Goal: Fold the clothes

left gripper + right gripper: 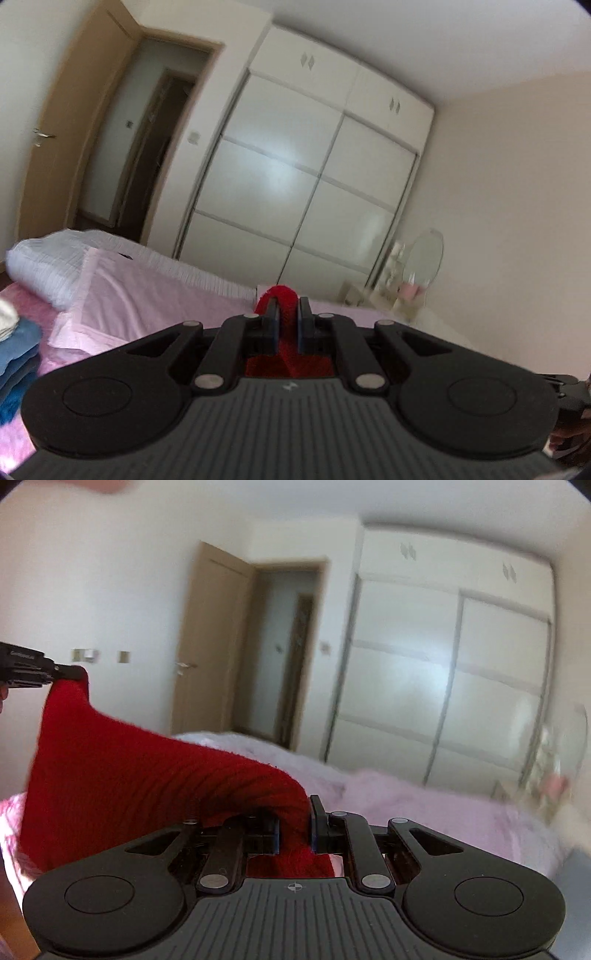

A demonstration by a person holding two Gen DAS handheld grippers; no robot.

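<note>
White wardrobe (314, 177) with sliding panels fills the far wall; brown door (210, 635) stands open beside it. Pink bed cover (155, 295) spreads across the bed below both grippers, with a white ribbed pillow (40, 266) at its far left end. Blue folded cloth (18, 354) lies at the left edge of the bed, something white on top of it. Round mirror (424, 258) stands by the wardrobe's right end; small items near it too blurred to identify.

Red knit garment (122, 775) hangs in the air above the bed, stretched between the two grippers. Right gripper (294, 827): jaws clamped on one bunched edge of the red knit. Left gripper (286, 325): jaws nearly together, pinching a fold of the same knit, which loops up over the fingertips. In the right wrist view the left gripper pinches the garment's upper left corner
</note>
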